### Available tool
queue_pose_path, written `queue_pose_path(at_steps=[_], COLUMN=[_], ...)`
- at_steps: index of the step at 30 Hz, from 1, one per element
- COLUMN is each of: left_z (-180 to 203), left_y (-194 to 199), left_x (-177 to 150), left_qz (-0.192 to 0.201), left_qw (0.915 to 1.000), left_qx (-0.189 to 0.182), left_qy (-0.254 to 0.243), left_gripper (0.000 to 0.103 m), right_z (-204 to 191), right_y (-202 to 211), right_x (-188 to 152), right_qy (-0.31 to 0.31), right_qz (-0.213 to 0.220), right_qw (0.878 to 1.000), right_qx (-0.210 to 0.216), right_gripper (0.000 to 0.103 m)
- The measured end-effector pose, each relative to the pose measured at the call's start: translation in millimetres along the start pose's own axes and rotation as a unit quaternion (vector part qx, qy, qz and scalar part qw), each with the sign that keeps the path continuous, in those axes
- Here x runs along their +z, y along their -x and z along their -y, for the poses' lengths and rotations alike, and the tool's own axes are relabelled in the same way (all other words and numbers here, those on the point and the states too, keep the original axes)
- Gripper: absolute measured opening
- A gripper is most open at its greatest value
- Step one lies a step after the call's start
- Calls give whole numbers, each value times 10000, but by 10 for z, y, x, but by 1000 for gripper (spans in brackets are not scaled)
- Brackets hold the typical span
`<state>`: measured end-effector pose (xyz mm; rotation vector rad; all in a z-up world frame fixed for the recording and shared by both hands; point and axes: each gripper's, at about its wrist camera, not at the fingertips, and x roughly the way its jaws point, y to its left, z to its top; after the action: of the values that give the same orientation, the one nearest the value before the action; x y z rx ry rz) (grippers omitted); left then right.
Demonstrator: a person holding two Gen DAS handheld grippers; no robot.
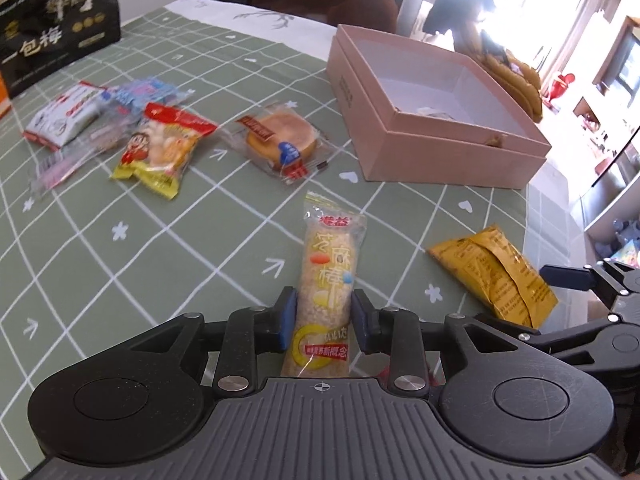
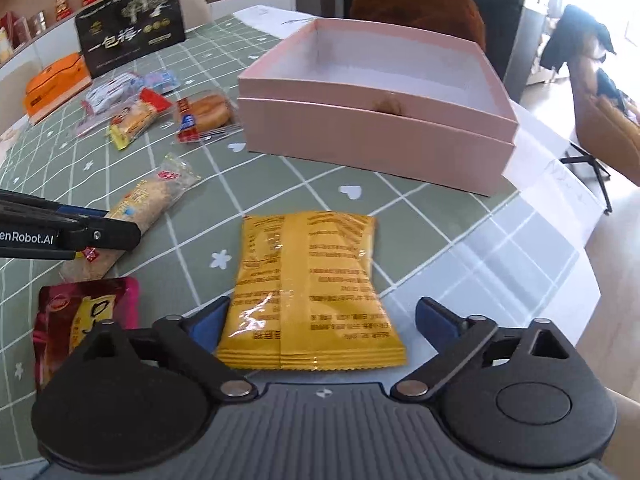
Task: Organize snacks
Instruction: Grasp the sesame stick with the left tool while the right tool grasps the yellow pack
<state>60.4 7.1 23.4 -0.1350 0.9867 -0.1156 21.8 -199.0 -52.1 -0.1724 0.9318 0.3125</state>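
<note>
left wrist view: your left hand-held gripper (image 1: 322, 322) has its two blue pads on either side of the sesame stick packet (image 1: 326, 288), closed in against its sides, so it has hold of the packet, which lies lengthwise on the green checked bench (image 1: 120, 280). just to the right lies the yellow packet (image 1: 496, 276), with one finger of your right hand-held gripper (image 1: 568, 278) at its far edge. further back you see the wrapped round cake (image 1: 280, 142), the red and yellow snack bag (image 1: 160, 152) and a cluster of white and blue packets (image 1: 96, 108). the open pink box (image 1: 432, 120) stands at the back right, a small bit inside it too unclear to name. a black bag (image 1: 56, 24) stands at the back left.

right wrist view: your right hand-held gripper (image 2: 320, 320) is spread wide, its pads flanking the near end of the yellow packet (image 2: 308, 292), the left pad right beside it, the right pad apart. it has hold of nothing. the left hand-held gripper (image 2: 80, 234) comes in from the left over the sesame stick packet (image 2: 140, 204). a pink packet (image 2: 84, 312) lies near left, the pink box (image 2: 376, 136) beyond.
</note>
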Motion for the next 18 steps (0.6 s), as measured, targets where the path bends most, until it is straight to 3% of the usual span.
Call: queue_pose_path(at_steps=[11,15,18], left_z=[186,156,135], left_y=[-94,-91,-83], left_x=[43,24,3], left_qz=[26,87,139], left_qw=[9990,9991,9991], left_qx=[152,91,39], left_qy=[-411,-394,-402], left_gripper=[36,36,36], right_z=[40,41,31], right_y=[-35,6,65], right_x=[69,102,121], right_qy=[-28,9,-14], right_qz=[-103,-80,-115], right_qw=[9999,10000,9998], right_qx=[-37,4,165], right_gripper=[97,78,75])
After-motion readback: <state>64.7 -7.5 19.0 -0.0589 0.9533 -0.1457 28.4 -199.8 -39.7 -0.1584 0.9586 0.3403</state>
